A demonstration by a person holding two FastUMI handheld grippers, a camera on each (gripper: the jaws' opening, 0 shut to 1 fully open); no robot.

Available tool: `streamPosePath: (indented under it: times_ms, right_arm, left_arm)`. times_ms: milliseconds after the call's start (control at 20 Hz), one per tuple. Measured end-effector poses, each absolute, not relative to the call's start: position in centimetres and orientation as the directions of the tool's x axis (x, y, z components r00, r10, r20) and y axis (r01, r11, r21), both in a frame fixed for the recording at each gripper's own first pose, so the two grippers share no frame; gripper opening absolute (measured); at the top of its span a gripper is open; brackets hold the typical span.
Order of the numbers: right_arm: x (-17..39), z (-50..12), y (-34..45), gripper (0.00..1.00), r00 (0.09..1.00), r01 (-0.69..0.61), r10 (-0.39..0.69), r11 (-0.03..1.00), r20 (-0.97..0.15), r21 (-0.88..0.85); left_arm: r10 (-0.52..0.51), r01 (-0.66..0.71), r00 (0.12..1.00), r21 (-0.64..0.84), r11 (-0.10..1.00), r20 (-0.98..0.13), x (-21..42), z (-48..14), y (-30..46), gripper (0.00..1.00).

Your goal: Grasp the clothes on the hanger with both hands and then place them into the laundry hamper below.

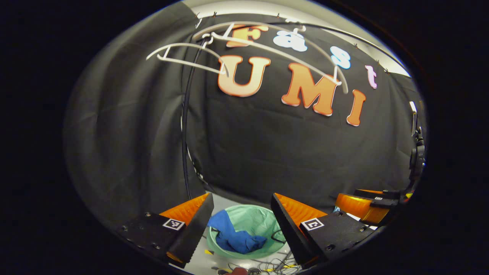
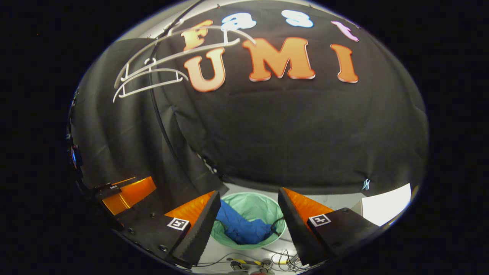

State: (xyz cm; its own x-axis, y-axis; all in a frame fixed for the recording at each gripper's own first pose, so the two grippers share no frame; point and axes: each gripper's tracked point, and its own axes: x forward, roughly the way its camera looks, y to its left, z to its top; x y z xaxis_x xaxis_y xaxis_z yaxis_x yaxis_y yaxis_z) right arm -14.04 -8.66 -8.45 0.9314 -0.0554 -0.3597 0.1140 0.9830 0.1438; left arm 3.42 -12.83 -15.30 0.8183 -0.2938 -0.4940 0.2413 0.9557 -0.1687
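My left claw (image 1: 240, 219) hangs with its fingers apart and nothing between them, and my right claw (image 2: 248, 214) is spread wide the same way, empty. Past both pairs of fingers the blue garment (image 1: 235, 235) lies crumpled inside the green hamper (image 1: 263, 219), down on the pale floor (image 1: 225, 200). In the right gripper view the blue garment (image 2: 242, 229) sits toward the near left side of the hamper (image 2: 256, 204), its bunched length running from upper left to lower right.

The left gripper view catches my other claw at its far right edge, orange and black, partly cut off. The right gripper view shows my other claw at its left edge, also clipped, along with a bright white panel (image 2: 386, 202) at lower right.

White hangers (image 1: 191, 59) hang bare overhead on a dark rail; in the right gripper view the hangers (image 2: 149, 78) overlap and are blurred, so I cannot count them surely. Tangled cables (image 2: 267, 261) lie on the floor below the hamper, partly hidden by my fingers.
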Motion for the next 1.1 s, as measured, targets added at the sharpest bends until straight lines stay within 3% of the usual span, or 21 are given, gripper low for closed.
streamPosePath:
  times_ms: [250,400,550,700,750,950,1000,1100]
  right_arm:
    - [-16.8,1.0,-10.2,0.98,0.986,0.077,-0.058,0.989,-0.155,0.124]
    - [-19.4,5.1,-11.3,0.98,0.994,0.079,-0.071,0.992,-0.08,0.103]
    - [-22.4,7.7,-13.8,0.89,0.995,0.095,-0.093,0.992,-0.022,0.083]
    - [-25.5,10.6,-15.2,1.0,0.995,0.087,-0.091,0.992,0.043,0.089]
    - [-26.4,11.3,-15.5,0.89,0.994,0.087,-0.092,0.993,0.059,0.083]
    - [-29.0,12.9,-16.7,0.89,0.99,0.084,-0.09,0.995,0.111,0.063]
    - [-29.7,13.3,-16.8,0.98,0.989,0.078,-0.086,0.995,0.117,0.069]
    - [-30.7,13.8,-16.9,0.98,0.989,0.063,-0.073,0.995,0.129,0.081]
  left_arm:
    - [-0.3,0.234,0.896,-0.226,0.946,-0.328,2.9,-5.7,-13.5,0.99]
    - [-0.303,0.252,0.923,-0.222,0.942,-0.237,2.2,-1.4,-14.2,0.93]
    - [-0.265,0.228,0.95,-0.21,0.951,-0.167,1.1,2.5,-14.5,0.92]
    - [-0.234,0.196,0.962,-0.241,0.951,-0.141,0.2,4.7,-14.2,0.92]
    - [-0.225,0.187,0.964,-0.243,0.952,-0.141,-0.1,5.0,-14.1,0.92]
    - [-0.18,0.157,0.979,-0.21,0.965,-0.098,-0.9,6.7,-13.4,0.95]
    - [-0.175,0.154,0.98,-0.201,0.967,-0.091,-1.0,6.9,-13.3,0.92]
    - [-0.173,0.155,0.982,-0.198,0.968,-0.078,-2.5,7.9,-13.5,0.92]
